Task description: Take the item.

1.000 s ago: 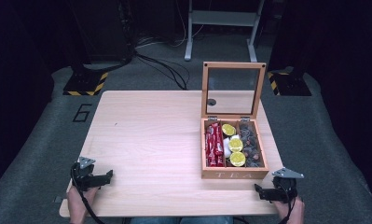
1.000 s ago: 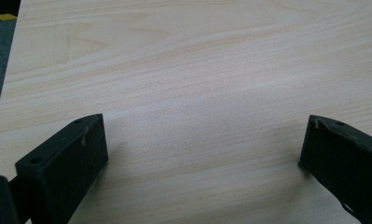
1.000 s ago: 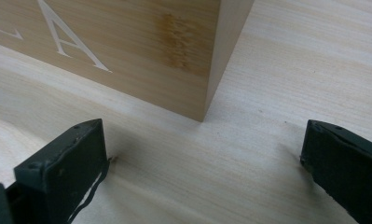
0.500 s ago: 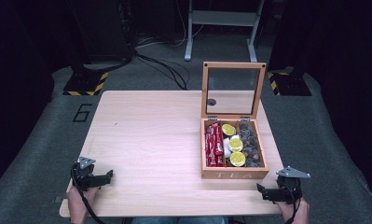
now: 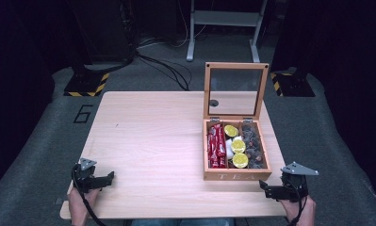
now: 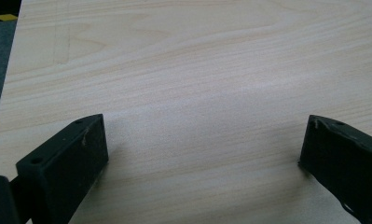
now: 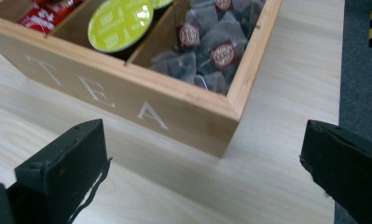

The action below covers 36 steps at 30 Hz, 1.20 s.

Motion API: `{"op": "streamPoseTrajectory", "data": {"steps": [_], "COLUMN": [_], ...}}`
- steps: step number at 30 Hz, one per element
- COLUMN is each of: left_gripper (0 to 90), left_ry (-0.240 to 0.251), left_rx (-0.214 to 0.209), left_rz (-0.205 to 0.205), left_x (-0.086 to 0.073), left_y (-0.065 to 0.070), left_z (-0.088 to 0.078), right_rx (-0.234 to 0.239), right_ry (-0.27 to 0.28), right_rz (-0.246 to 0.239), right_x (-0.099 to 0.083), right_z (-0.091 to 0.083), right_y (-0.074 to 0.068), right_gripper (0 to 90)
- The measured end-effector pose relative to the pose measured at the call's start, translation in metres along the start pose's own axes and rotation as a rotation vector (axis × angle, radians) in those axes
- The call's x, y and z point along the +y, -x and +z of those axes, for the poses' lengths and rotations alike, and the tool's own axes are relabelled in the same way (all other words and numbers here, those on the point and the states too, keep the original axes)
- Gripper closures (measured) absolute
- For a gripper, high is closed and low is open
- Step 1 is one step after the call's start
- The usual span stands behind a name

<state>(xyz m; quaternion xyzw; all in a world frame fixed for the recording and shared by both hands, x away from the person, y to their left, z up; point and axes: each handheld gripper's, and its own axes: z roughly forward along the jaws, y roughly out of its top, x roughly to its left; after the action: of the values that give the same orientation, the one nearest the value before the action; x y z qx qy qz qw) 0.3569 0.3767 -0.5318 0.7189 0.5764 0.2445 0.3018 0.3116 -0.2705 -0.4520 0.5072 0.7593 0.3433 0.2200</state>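
Observation:
A wooden tea box [image 5: 236, 176] marked TEA stands on the right half of the table, its glass lid [image 5: 234, 91] upright. Inside lie red packets [image 5: 216, 147], yellow-green capsules [image 5: 238, 146] and dark tea bags [image 5: 252, 145]. My right gripper [image 5: 266, 189] is open near the table's front right corner, just short of the box's front corner [image 7: 223, 119]. The capsules [image 7: 119, 18] and tea bags [image 7: 207, 51] show in the right gripper view. My left gripper [image 5: 108, 178] is open at the front left, over bare wood [image 6: 197, 93], with nothing between its jaws.
The light wooden table [image 5: 148, 136] stands on grey carpet with a number 6 marked [image 5: 84, 113] at its left. Black stands with yellow-black striped bases [image 5: 86, 84] and cables [image 5: 167, 66] sit behind the table. A white frame [image 5: 223, 23] stands at the back.
My right gripper has drifted slightly right and toward the front edge. The left gripper and the box have not moved.

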Motion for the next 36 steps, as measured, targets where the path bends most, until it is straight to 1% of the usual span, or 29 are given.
{"op": "streamPoseTrajectory", "data": {"steps": [1, 3, 5, 7, 10, 14, 17, 19, 26, 27, 28, 30, 33, 34, 35, 36], "left_gripper": [0.5, 0.5, 0.5, 0.5, 0.5, 0.5, 0.5, 0.5, 0.5, 0.5, 0.5, 0.5, 0.5, 0.5, 0.5, 0.5], "left_ry": [-0.003, 0.006, -0.002, 0.007, 0.006, 0.007, 0.001, 0.007, 0.0, 0.007, 0.005, -0.004, 0.002, -0.003, -0.004, -0.004], "left_rx": [0.002, 0.004, 0.003, 0.005, 0.005, 0.005, 0.004, 0.005, 0.004, 0.006, 0.004, 0.003, 0.004, 0.003, 0.002, 0.003], "left_rz": [0.002, 0.005, 0.006, 0.004, 0.004, 0.004, 0.003, 0.005, 0.004, 0.002, 0.005, 0.005, 0.005, 0.005, 0.005, 0.005], "left_x": [0.0, 0.0, 0.0, 0.0, 0.0, 0.0, 0.0, 0.0, 0.0, 0.0, 0.0, 0.0, 0.0, 0.0, 0.0, 0.0], "left_y": [0.0, 0.0, 0.0, 0.0, 0.0, 0.0, 0.0, 0.0, 0.0, 0.0, 0.0, 0.0, 0.0, 0.0, 0.0, 0.0], "left_z": [0.0, 0.0, 0.0, 0.0, 0.0, 0.0, 0.0, 0.0, 0.0, 0.0, 0.0, 0.0, 0.0, 0.0, 0.0, 0.0], "right_rx": [0.0, 0.001, 0.007, 0.012, 0.019, 0.029, 0.035, 0.038, 0.033, 0.033, 0.033, 0.034, 0.036, 0.034, 0.028, 0.026], "right_ry": [0.0, 0.008, 0.012, 0.014, 0.014, 0.018, 0.018, 0.02, 0.019, 0.018, 0.024, 0.016, 0.02, 0.014, 0.011, 0.011], "right_rz": [0.0, 0.003, 0.0, -0.003, -0.008, -0.011, -0.024, -0.03, -0.051, -0.046, -0.048, -0.06, -0.067, -0.076, -0.071, -0.081], "right_x": [0.0, 0.004, 0.009, 0.014, 0.021, 0.03, 0.036, 0.039, 0.051, 0.052, 0.054, 0.056, 0.061, 0.062, 0.063, 0.064], "right_z": [0.0, -0.001, 0.0, 0.001, 0.005, 0.011, 0.017, 0.019, 0.031, 0.033, 0.035, 0.039, 0.045, 0.046, 0.048, 0.05], "right_y": [0.0, -0.002, -0.004, -0.006, -0.012, -0.019, -0.025, -0.028, -0.041, -0.043, -0.044, -0.047, -0.053, -0.054, -0.056, -0.057], "right_gripper": [0.0, 0.0, 0.0, 0.0, 0.0, 0.0, 0.0, 0.2, 0.7, 0.7, 0.7, 0.7, 1.1, 1.2, 1.6, 2.1]}}
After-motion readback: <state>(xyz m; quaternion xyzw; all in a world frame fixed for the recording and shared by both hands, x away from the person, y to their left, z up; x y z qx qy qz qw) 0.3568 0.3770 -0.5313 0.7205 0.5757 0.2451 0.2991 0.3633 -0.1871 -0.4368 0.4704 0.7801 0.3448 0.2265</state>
